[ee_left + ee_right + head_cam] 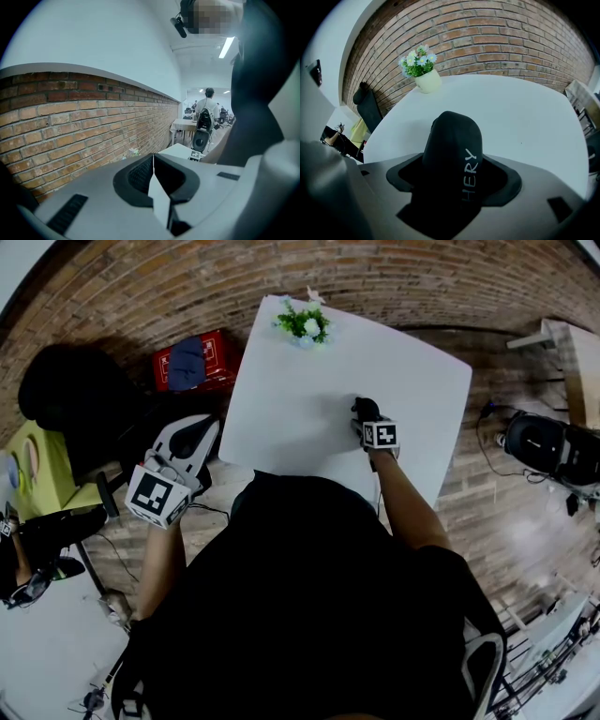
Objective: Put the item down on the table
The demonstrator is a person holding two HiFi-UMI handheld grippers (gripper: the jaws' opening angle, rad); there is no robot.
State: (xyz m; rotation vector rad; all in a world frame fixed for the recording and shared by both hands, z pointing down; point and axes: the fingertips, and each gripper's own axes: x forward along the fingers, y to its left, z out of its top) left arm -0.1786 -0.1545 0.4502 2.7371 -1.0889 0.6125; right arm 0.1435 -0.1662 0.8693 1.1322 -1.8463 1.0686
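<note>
1. The right gripper [367, 423] is clamped on a black, rounded, matte item with white lettering [452, 150], which projects forward past the jaws.
2. Gripper and item are over the near half of the white square surface [300, 399]. Whether the item touches the surface cannot be determined.
3. The left gripper [195, 439] is held off the surface, beside its left edge, with its jaws pressed together and nothing between them.
4. A cream pot of white and blue flowers [426, 79] stands at the far edge of the surface.
</note>
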